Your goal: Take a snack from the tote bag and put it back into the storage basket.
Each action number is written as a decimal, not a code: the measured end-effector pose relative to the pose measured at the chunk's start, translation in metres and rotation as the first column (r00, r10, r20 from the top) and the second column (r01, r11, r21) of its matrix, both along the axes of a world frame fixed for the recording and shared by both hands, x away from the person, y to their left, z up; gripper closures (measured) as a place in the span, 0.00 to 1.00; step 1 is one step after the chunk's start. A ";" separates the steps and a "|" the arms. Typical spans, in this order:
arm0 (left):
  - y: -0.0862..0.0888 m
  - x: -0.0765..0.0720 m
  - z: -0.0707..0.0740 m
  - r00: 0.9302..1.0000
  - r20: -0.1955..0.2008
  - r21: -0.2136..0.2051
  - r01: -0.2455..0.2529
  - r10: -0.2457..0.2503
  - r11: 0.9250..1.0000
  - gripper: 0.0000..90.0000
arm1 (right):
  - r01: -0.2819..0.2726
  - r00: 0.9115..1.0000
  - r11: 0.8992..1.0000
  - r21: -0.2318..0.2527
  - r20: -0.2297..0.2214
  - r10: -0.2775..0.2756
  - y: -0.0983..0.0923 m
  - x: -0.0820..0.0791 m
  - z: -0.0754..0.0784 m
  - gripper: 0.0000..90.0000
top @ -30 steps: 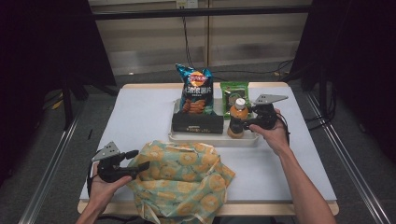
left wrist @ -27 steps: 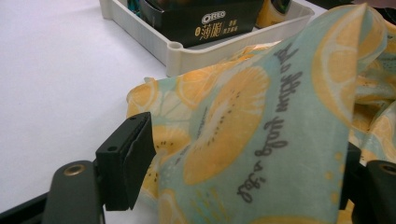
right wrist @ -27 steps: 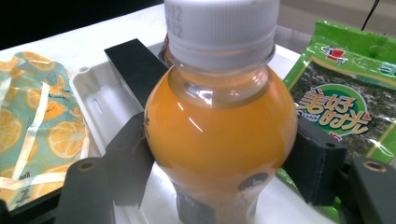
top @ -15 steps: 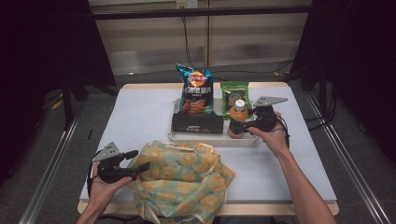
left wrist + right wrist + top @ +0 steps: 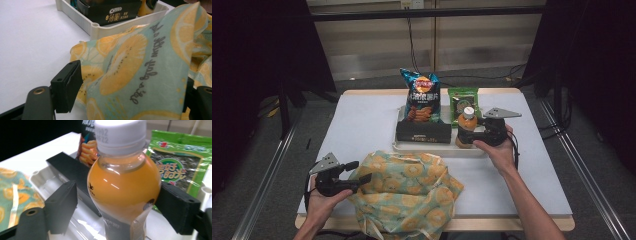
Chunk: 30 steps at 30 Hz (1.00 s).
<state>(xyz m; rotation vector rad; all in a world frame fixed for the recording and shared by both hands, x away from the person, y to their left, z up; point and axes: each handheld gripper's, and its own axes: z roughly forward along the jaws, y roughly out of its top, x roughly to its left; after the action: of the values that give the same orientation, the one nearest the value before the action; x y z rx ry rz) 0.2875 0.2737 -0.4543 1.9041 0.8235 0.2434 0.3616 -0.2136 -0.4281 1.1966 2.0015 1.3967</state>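
Right tongs (image 5: pixel 466 134) around the juice bottle (image 5: pixel 467 127) in the tray (image 5: pixel 439 148), left tongs (image 5: pixel 361 171) at the fruit-print bag (image 5: pixel 412 192).

Nearest me, the left tongs stand wide with the bag's cloth edge draped between the jaws; whether the pads pinch it I cannot tell. The right tongs have just been opening, and in the right gripper view the bottle (image 5: pixel 123 187) stands upright between them: the right pad touches its side, the left stands clear. To lift it well, I judge they should close squarely on the belly below the white cap (image 5: pixel 120 133), then rise straight. Just beside the left jaw lies the black biscuit box (image 5: pixel 423 131), which could snag; beyond stand the crisp packet (image 5: pixel 420 97) and the green seaweed packet (image 5: pixel 463 99).
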 end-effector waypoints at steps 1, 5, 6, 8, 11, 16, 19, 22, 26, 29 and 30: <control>0.000 0.000 0.000 1.000 0.001 0.000 -0.001 0.001 1.000 0.28 | 0.012 1.000 1.000 -0.014 0.002 -0.012 0.001 -0.001 0.000 0.21; 0.001 0.000 0.000 1.000 0.000 0.002 -0.002 0.002 1.000 0.28 | 0.056 0.998 0.998 -0.035 0.008 -0.056 0.008 -0.006 -0.001 0.20; 0.001 0.000 0.000 1.000 0.000 0.003 -0.001 0.001 1.000 0.28 | 0.067 0.998 0.997 -0.032 0.011 -0.067 0.009 -0.007 -0.001 0.21; 0.001 0.000 0.000 1.000 0.003 0.000 -0.003 0.003 1.000 0.28 | 0.090 0.996 0.996 -0.019 0.019 -0.089 0.010 -0.006 -0.002 0.22; 0.002 0.000 0.000 1.000 0.002 -0.003 -0.007 0.007 1.000 0.28 | 0.115 0.993 0.993 -0.009 0.015 -0.115 0.012 -0.004 -0.004 0.25; 0.003 0.001 -0.001 1.000 0.002 0.009 -0.009 0.009 1.000 0.28 | 0.142 0.990 0.990 -0.027 0.023 -0.141 0.017 0.001 -0.007 0.33; 0.004 0.001 -0.002 1.000 -0.001 0.000 -0.021 0.021 1.000 0.28 | 0.120 0.993 0.993 -0.017 0.018 -0.119 0.016 0.004 -0.007 0.34; 0.004 0.002 -0.003 1.000 -0.012 -0.004 -0.016 0.016 1.000 0.27 | 0.074 0.997 0.997 -0.005 0.009 -0.074 0.010 0.010 -0.006 0.34; 0.005 0.002 -0.004 1.000 -0.015 -0.007 -0.017 0.017 1.000 0.27 | 0.017 1.000 1.000 -0.025 0.009 -0.017 0.003 0.016 -0.004 0.34; 0.006 0.002 -0.005 1.000 -0.021 -0.013 -0.020 0.020 1.000 0.27 | -0.012 1.000 1.000 -0.024 0.014 0.012 -0.004 0.020 -0.005 0.34; 0.006 0.003 -0.005 1.000 -0.022 -0.013 -0.020 0.020 1.000 0.27 | -0.019 1.000 1.000 -0.021 0.013 0.020 -0.006 0.022 -0.005 0.34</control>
<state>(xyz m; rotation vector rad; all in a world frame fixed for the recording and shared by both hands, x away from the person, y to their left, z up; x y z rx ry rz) 0.2901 0.2793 -0.4597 1.8899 0.8569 0.2289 0.3832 -0.2200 -0.4333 1.1586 2.0189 1.3857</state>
